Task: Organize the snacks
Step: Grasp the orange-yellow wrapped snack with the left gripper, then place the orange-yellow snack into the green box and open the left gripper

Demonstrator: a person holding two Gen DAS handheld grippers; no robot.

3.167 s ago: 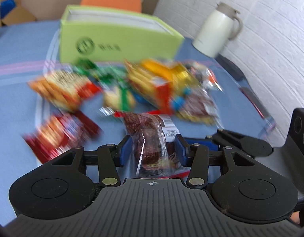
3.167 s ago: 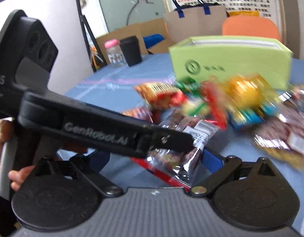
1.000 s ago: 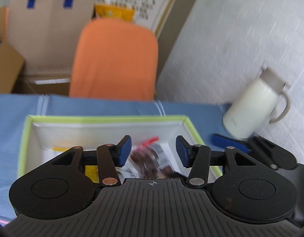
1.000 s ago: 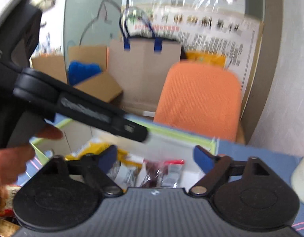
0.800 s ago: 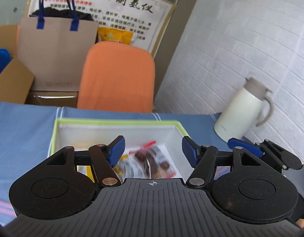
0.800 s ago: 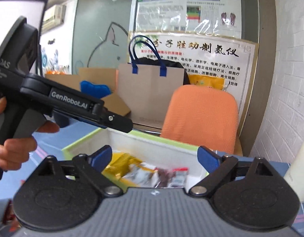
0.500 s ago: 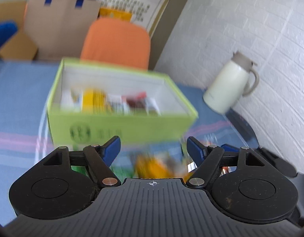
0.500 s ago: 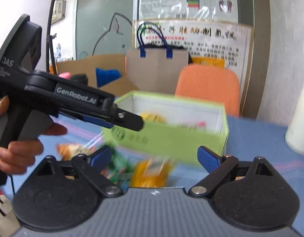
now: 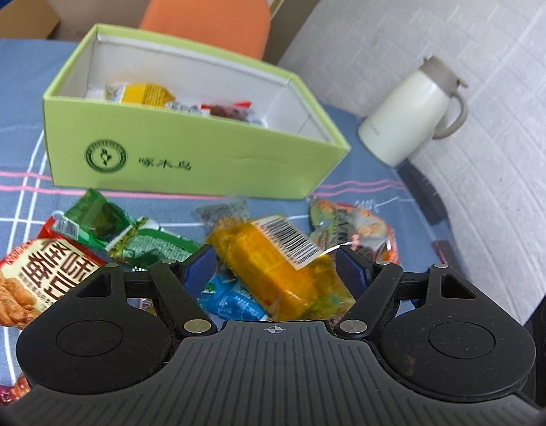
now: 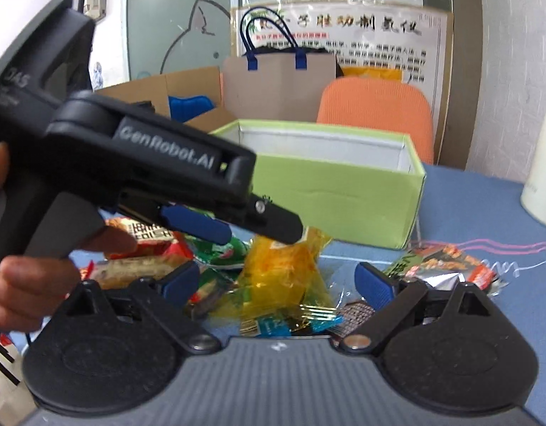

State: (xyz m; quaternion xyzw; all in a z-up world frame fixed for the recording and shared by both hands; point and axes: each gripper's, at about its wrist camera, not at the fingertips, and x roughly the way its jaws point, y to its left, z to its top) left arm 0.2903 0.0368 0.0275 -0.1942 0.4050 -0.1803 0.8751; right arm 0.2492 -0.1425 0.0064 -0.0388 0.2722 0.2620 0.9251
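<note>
One green box point(image 9: 187, 156) holds roughly three snack packets point(image 9: 141, 93), the far ones blurred; about seven loose packets point(image 9: 273, 259) lie on one blue-clothed table point(image 9: 14, 81), beside one white jug point(image 9: 411, 113) and one orange chair point(image 9: 205, 7).

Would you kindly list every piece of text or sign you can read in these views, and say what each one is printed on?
"GenRobot.AI": side of the left gripper.
"啄木鸟" beside a round emblem: front of the green box.
Barcode, digits unreadable: yellow packet.
Large red characters, partly cut off: orange snack bag.
Red headline characters, too blurred to read surely: poster.
Small print elsewhere is illegible.
</note>
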